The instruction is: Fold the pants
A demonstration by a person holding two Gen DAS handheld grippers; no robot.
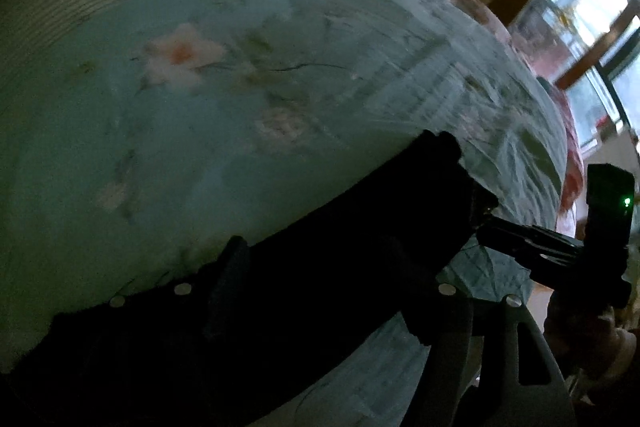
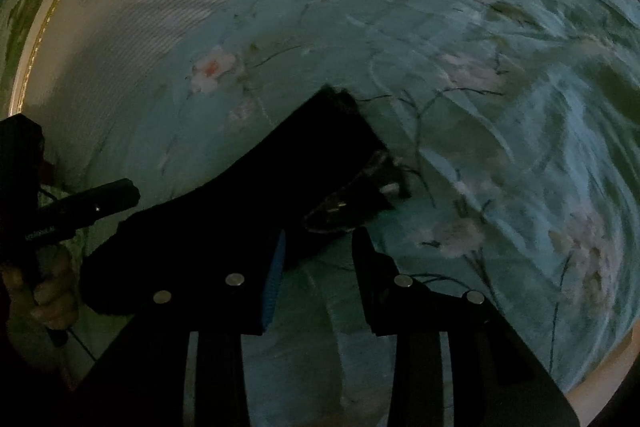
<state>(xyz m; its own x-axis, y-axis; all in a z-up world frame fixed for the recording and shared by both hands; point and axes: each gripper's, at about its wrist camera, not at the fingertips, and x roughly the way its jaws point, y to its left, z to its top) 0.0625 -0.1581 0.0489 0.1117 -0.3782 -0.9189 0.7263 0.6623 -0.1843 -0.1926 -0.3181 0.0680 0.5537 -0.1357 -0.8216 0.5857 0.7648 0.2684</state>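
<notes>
Though the light is dim, the left gripper (image 1: 340,267) shows its jaws spread wide and released, with the black pants (image 1: 360,203) lying on the bed below and between its two fingers (image 1: 230,267); neither pad can be seen pressing on the cloth. The right gripper (image 2: 322,233) has its jaws partly apart, the blue pad (image 2: 274,279) of one finger bare and the teal sheet showing through the gap, so it grasps nothing that can be seen. The cloth's edge lies just beyond its fingertips, where something small and shiny (image 2: 360,187) sits on the dark fabric; what it is cannot be told.

The pants (image 2: 240,195) are plain black, almost without detail in the gloom. They form a long, fairly flat band that runs aslant across the bed. In the left wrist view the band widens toward the lower left corner and ends in a ragged corner near the tip of the right gripper (image 1: 520,243). In the right wrist view it ends in a squared corner.

Beneath them the bed's sheet (image 1: 200,147) is pale teal, printed with white-pink blossoms and thin dark twigs, and is creased in places. A white ribbed cover (image 2: 140,7) lies past the sheet's far edge. A hand (image 2: 48,291) holds the left gripper (image 2: 80,203) at the left edge of the right wrist view. A bright window (image 1: 592,7) shows beyond the bed
</notes>
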